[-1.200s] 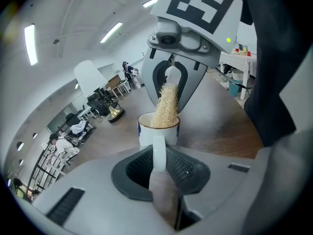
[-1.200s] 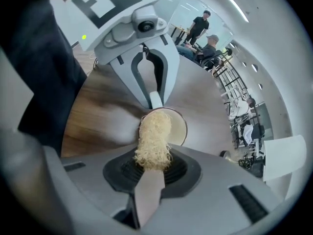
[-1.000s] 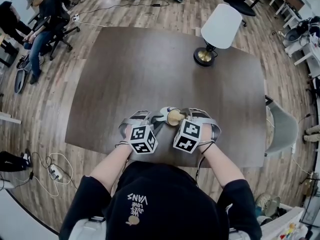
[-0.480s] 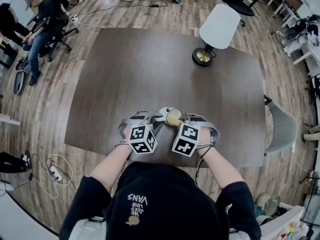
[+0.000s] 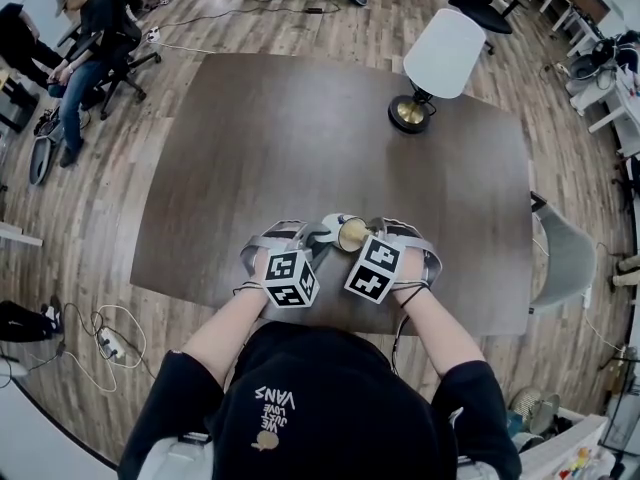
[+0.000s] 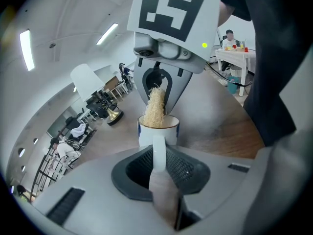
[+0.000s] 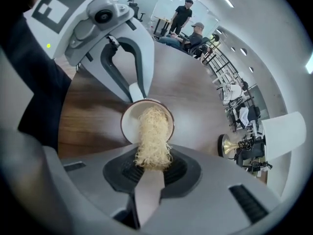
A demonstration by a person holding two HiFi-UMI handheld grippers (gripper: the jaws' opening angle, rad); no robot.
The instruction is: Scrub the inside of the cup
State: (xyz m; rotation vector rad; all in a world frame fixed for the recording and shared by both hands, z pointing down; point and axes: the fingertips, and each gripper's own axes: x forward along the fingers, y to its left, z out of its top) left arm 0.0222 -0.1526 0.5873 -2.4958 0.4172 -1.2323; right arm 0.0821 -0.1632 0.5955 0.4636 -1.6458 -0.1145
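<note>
left gripper point(image 6: 159, 161) clamped on cup point(image 6: 145, 134) handle; right gripper point(image 7: 152, 173) pinching fibre scrubber point(image 7: 154, 131) inside cup.

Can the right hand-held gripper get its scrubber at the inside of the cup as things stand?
Probably yes: the right hand-held gripper is shut on the scrubber, whose end sits inside the open cup, and the left hand-held gripper holds that cup by its handle.

Head view looks down; gripper views closely share the cup point(image 6: 157, 130).
</note>
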